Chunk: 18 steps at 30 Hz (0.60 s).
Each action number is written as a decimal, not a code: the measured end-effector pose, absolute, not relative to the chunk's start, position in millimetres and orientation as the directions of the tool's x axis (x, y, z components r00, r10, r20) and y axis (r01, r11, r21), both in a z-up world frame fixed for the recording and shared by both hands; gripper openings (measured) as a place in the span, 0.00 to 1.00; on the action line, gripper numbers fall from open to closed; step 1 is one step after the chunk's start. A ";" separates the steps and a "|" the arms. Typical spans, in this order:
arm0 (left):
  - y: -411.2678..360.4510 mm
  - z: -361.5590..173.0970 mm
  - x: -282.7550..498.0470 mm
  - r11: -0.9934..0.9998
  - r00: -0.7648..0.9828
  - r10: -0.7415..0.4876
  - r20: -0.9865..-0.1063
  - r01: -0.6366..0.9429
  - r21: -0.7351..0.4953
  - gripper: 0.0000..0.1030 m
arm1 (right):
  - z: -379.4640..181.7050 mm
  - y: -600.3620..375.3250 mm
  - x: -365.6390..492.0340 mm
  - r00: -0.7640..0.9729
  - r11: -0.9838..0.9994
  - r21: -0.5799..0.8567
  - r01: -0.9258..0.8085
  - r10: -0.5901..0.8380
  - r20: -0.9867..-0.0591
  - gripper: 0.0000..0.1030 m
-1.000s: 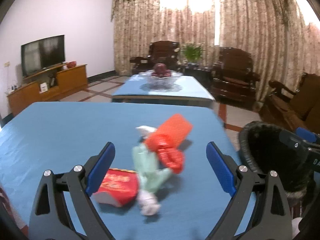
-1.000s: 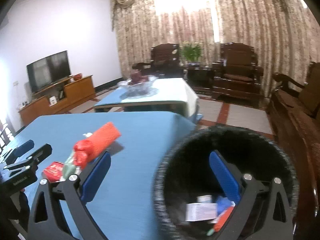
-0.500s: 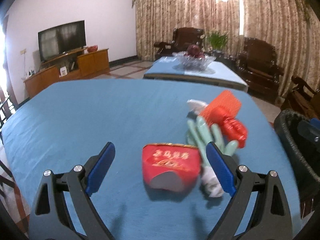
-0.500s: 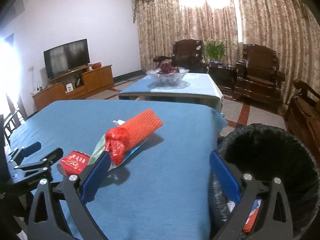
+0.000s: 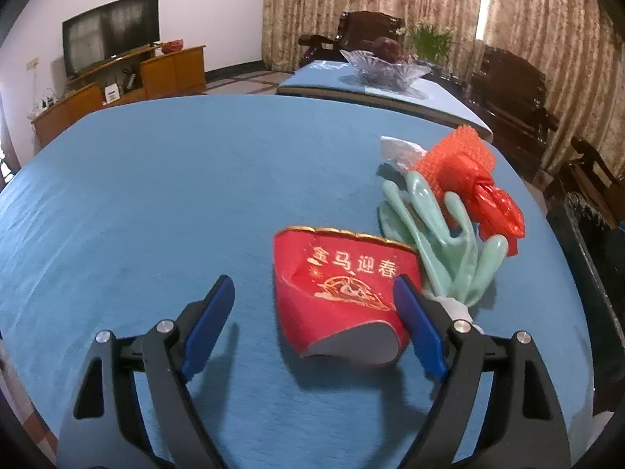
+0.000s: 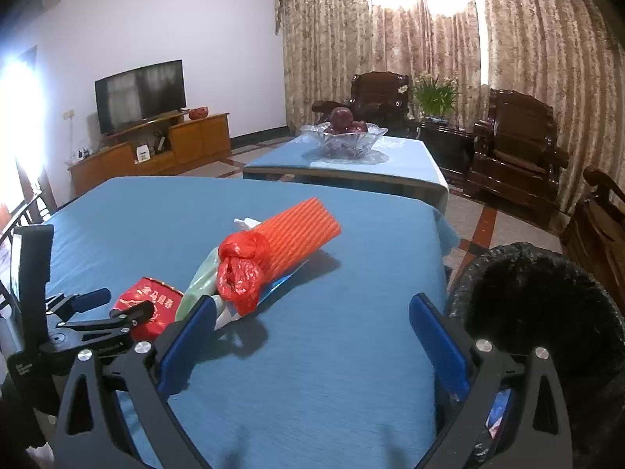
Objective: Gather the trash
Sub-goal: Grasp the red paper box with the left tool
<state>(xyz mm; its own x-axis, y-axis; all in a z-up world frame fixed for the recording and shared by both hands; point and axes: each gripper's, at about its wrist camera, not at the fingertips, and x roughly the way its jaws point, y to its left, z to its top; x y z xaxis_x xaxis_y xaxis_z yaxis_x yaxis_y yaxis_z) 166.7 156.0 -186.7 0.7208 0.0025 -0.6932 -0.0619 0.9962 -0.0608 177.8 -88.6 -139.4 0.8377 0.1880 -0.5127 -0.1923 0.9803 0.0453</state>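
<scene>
A red paper box (image 5: 343,285) with gold print lies on the blue table (image 5: 164,203). My left gripper (image 5: 314,326) is open and low over the table, its right finger beside the box's right edge. Right of the box lie a pale green rubber glove (image 5: 441,234), a red plastic bag (image 5: 488,195), an orange foam net (image 5: 455,152) and a white scrap (image 5: 398,148). My right gripper (image 6: 312,344) is open and empty above bare table, the red bag (image 6: 240,273) and orange net (image 6: 297,230) ahead to its left. The left gripper (image 6: 91,314) shows in its view by the red box (image 6: 150,305).
A black-lined trash bin (image 6: 547,312) stands off the table's right edge, with some scraps inside; its rim shows in the left wrist view (image 5: 586,242). A second table with a glass fruit bowl (image 6: 343,138), wooden armchairs (image 6: 511,144) and a TV cabinet (image 6: 156,148) lie beyond.
My left gripper has moved closer to the red box, which now sits larger between its fingers. My right gripper has swung left and forward, from over the bin to over the table.
</scene>
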 end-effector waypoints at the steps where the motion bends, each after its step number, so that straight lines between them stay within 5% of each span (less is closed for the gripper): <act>1: 154.7 -188.2 167.2 0.996 0.714 -0.007 -0.700 -0.055 -0.067 0.77 | -139.8 -88.0 177.3 0.837 0.980 0.045 -0.194 0.189 -0.514 0.94; 3: 149.2 -190.7 168.5 0.995 0.698 -0.031 -0.715 -0.047 -0.089 0.74 | -140.3 -87.7 177.9 0.836 0.979 0.044 -0.198 0.191 -0.515 0.94; 7: 138.9 -195.4 169.1 0.994 0.682 -0.068 -0.728 -0.020 -0.111 0.51 | -142.6 -88.9 176.6 0.835 0.979 0.034 -0.200 0.189 -0.517 0.94; 18: 135.4 -174.3 158.9 0.997 0.746 0.015 -0.666 -0.064 -0.049 0.48 | -146.2 -84.7 178.8 0.822 0.975 0.054 -0.215 0.210 -0.529 0.94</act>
